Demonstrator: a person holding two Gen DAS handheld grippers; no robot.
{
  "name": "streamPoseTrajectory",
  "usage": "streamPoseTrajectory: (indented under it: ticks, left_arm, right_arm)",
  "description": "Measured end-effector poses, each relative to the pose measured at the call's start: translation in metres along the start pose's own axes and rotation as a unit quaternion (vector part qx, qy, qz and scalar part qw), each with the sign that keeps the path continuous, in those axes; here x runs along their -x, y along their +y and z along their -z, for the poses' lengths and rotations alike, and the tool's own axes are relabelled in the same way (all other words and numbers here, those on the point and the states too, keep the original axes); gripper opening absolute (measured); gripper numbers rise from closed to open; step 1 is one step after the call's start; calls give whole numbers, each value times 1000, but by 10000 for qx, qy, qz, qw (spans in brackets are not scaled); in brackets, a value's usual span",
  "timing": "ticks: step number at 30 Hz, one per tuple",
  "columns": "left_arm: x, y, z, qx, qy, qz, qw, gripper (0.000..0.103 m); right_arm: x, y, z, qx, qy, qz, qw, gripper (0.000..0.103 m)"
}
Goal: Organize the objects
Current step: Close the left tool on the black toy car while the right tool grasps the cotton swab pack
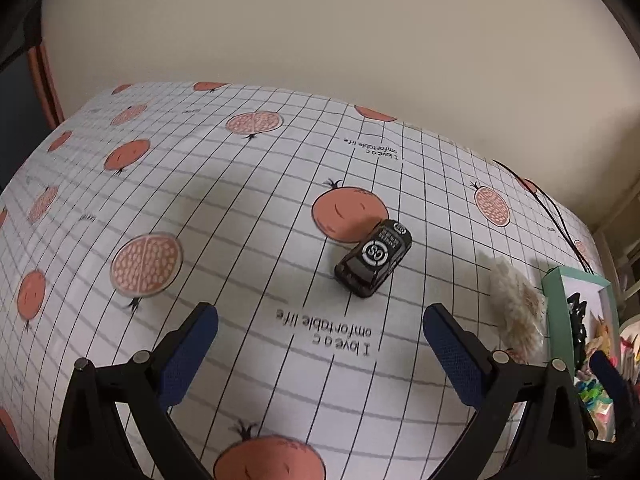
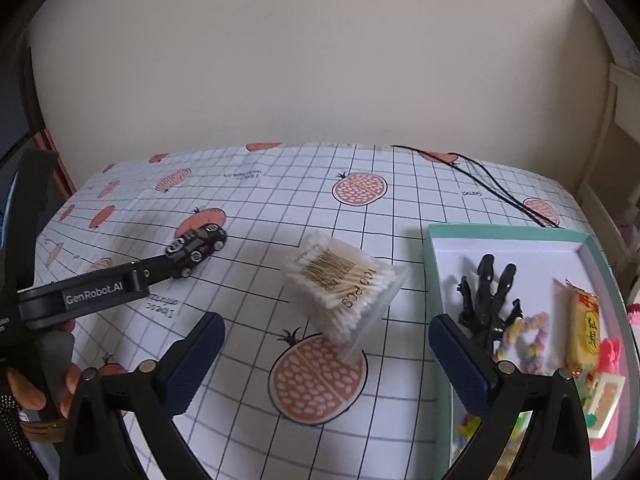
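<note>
Left gripper [image 1: 320,320] spread wide and empty, lined up on the small black die-cast toy car [image 1: 374,258] with a white roundel on its roof.

Right gripper [image 2: 326,330] likewise wide open, holding nothing, poised near the clear plastic bag of wooden-stemmed cotton swabs [image 2: 342,286]. Toy car resting on its wheels on the grid-and-pomegranate printed tablecloth [image 1: 200,208], well apart from the mint-green, white-lined cardboard tray [image 2: 504,236] at the table's right side. Probably light, rigid and glossy, so prone to rolling or slipping; best pinched across the flat flanks at mid-body, clear of the wheels. Swab bag soft, crinkly, slick, apt to deform under the ribbed blue pads [image 2: 460,360]. Tray already holding a black plastic skeletal hand [image 2: 486,300], a pastel bead bracelet [image 2: 532,342] and a yellow foil snack packet [image 2: 584,328].
</note>
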State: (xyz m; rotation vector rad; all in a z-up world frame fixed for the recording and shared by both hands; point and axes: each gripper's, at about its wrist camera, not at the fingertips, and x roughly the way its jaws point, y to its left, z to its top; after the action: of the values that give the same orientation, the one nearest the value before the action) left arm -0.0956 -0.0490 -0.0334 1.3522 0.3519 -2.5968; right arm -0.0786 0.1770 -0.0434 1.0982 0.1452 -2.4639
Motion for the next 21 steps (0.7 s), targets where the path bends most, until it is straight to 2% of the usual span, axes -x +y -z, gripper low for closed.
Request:
streamPoseTrajectory:
  ticks: [5, 21]
  left_arm:
    - [-22, -7, -5, -78, 132, -6, 9999, 102]
    - [-56, -37, -20, -573, 98, 10, 9983, 102]
  right_arm:
    - [-19, -1, -6, 75, 141, 32, 9999, 103]
    - [-55, -4, -25, 303, 362, 147, 9988, 102]
